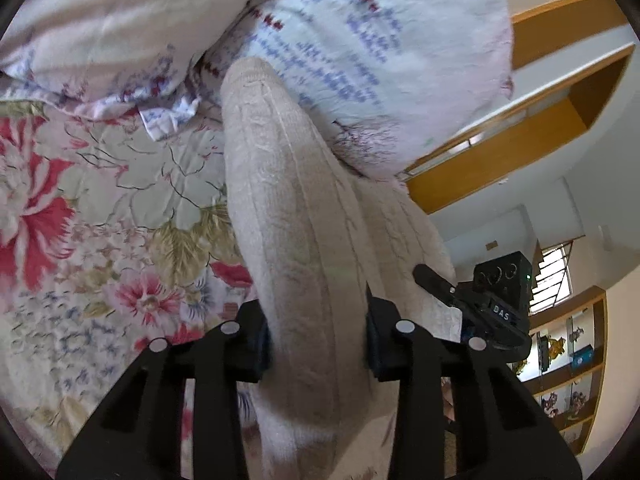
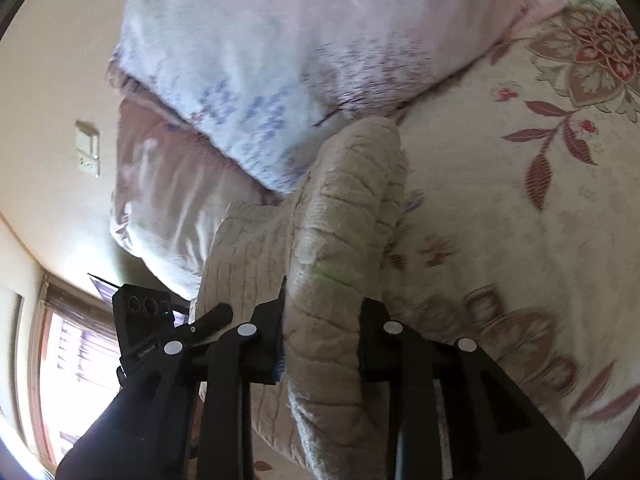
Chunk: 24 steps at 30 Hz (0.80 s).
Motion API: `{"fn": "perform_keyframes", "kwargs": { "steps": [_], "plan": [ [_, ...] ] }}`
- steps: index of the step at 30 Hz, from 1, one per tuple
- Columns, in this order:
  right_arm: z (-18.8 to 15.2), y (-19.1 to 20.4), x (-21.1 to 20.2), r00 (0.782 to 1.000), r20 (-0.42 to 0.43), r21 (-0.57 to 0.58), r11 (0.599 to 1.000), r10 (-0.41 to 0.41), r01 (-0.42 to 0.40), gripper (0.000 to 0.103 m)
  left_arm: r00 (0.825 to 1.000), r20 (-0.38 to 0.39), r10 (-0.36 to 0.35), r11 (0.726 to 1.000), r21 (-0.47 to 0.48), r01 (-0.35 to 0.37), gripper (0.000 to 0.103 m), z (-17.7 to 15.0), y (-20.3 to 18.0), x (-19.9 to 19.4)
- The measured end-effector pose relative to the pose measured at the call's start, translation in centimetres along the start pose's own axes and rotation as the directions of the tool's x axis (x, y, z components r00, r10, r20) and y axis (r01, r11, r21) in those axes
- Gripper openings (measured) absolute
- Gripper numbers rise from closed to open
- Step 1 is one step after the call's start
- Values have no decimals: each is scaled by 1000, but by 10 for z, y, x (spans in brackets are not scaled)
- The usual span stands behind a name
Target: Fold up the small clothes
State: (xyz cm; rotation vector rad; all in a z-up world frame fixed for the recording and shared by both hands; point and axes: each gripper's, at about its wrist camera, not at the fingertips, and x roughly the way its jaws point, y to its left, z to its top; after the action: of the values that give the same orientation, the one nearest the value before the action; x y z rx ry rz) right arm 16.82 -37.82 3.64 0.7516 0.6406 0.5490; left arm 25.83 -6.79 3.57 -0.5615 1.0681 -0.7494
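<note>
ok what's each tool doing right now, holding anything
Left tool: closed on the beige knit garment.
Right tool: closed on the same garment.

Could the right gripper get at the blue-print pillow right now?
Probably not: the right gripper is shut on the beige knit garment, whose bunched fold fills its fingers in front of the pillow.

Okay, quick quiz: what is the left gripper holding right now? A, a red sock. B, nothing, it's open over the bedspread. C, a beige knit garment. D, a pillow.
C: the left gripper is shut on the beige knit garment, which runs up between its fingers toward the pillow.
</note>
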Motion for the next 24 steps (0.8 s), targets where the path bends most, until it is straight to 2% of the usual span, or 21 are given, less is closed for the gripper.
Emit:
{"fn": "perform_keyframes", "kwargs": {
  "steps": [5, 8, 11, 14, 15, 18, 22, 23, 24],
  "plan": [
    [-10, 28, 6, 997, 0, -10, 997, 81, -81, 26, 1000, 31, -3, 1000, 10, 2, 36, -2, 8, -52],
    [-22, 51, 30, 996, -15, -63, 994, 93, -94, 26, 998, 59, 14, 1000, -14, -13, 36, -5, 27, -90],
    [-38, 61, 69, 997, -58, -106, 993, 52, -57, 26, 993, 90, 77, 997, -39, -73, 38, -9, 52, -116],
    [-50, 59, 116, 988, -118, -141, 987, -95, 78, 28, 981, 76, 178, 980, -107, -170, 40, -9, 91, -115],
    [-51, 57, 121, 987, -114, -149, 984, -112, 94, 30, 979, 55, 194, 972, -147, -184, 42, -11, 108, -110],
    [-44, 51, 115, 987, -141, -91, 994, -72, 59, 34, 988, 75, 133, 975, -187, -117, 45, -16, 126, -112],
    [-32, 43, 97, 994, -94, -39, 998, -50, 47, 40, 978, 107, 182, 977, -129, -167, 47, -24, 115, -132],
    [-28, 41, 95, 996, -84, -19, 999, -37, 35, 40, 970, 127, 206, 975, -112, -193, 47, -25, 110, -136],
    [-23, 36, 94, 997, -75, 9, 1000, -17, 18, 40, 955, 167, 245, 969, -78, -235, 47, -29, 100, -145]
  ]
}}
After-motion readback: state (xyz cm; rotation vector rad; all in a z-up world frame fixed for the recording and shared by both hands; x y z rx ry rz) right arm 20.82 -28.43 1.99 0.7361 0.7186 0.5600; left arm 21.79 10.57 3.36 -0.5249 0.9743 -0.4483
